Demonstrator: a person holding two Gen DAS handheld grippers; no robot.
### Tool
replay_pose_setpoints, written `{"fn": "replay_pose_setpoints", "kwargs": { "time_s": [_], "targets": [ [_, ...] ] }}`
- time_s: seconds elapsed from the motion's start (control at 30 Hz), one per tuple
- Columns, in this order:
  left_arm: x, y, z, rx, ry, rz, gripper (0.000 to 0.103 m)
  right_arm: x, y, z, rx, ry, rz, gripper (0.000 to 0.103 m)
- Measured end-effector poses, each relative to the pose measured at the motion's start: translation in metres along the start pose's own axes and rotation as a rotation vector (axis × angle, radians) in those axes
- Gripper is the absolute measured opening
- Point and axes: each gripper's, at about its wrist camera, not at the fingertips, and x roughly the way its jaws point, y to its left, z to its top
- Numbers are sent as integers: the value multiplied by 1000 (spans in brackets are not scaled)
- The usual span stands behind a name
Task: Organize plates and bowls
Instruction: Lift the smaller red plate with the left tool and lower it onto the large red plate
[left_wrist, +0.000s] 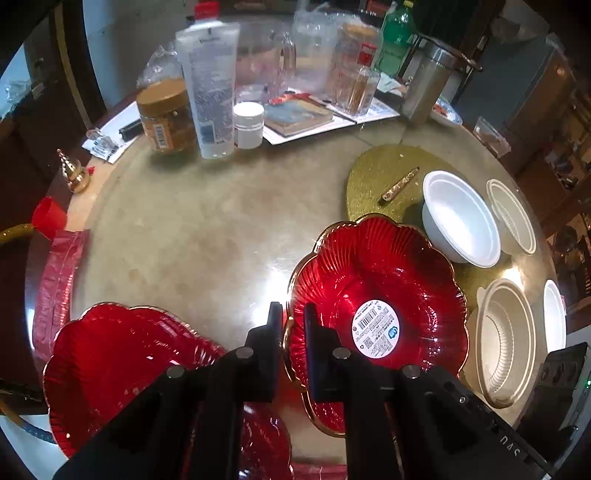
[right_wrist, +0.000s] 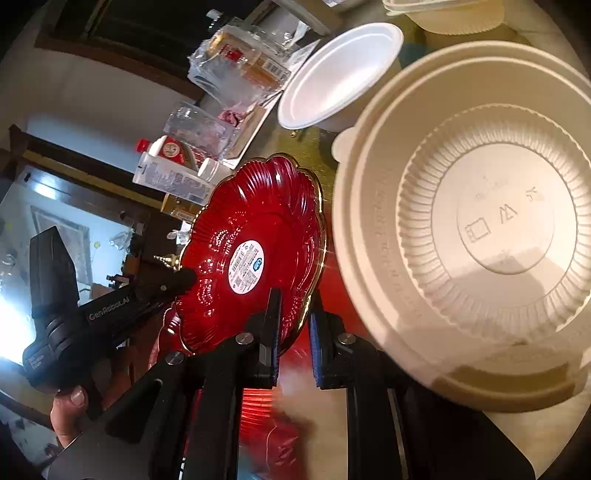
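A red fluted plate (left_wrist: 373, 280) with a gold rim and a white barcode sticker is held at two edges. My left gripper (left_wrist: 293, 321) is shut on its near-left rim. In the right wrist view the same plate (right_wrist: 258, 221) stands tilted. There my right gripper (right_wrist: 295, 314) is shut on its lower rim, and the left gripper (right_wrist: 186, 277) pinches the far edge. A second red plate (left_wrist: 122, 369) lies at the lower left. To the right are a white foam bowl (left_wrist: 461, 218) and a cream ribbed bowl (left_wrist: 506, 336), which looms large in the right wrist view (right_wrist: 480, 221).
Another ribbed bowl (left_wrist: 511, 218) and a white bowl (left_wrist: 554, 317) sit by the round table's right edge. A gold placemat (left_wrist: 380, 177) lies behind the plate. A clear tube (left_wrist: 210, 92), a brown jar (left_wrist: 166, 118), bottles and a book crowd the far side.
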Motion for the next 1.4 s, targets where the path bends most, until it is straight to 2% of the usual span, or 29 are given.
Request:
{"fn": "replay_pose_setpoints", "kwargs": {
  "time_s": [0.37,0.9,1.2,1.4],
  "targets": [
    [-34,13,-18,-18,-89,0,8,-8,23,-9,-99,-26,9,13],
    [-83,69,-53,-121,-199,-18,8,-16,86,-36,-285,-29,23,13],
    [-111,106,-78,-179,-290,1,7,-9,119,-58,-378,-9,43,12],
    [-113,128,-98,-233,-309,24,8,9,135,-68,-437,31,48,12]
  ]
}}
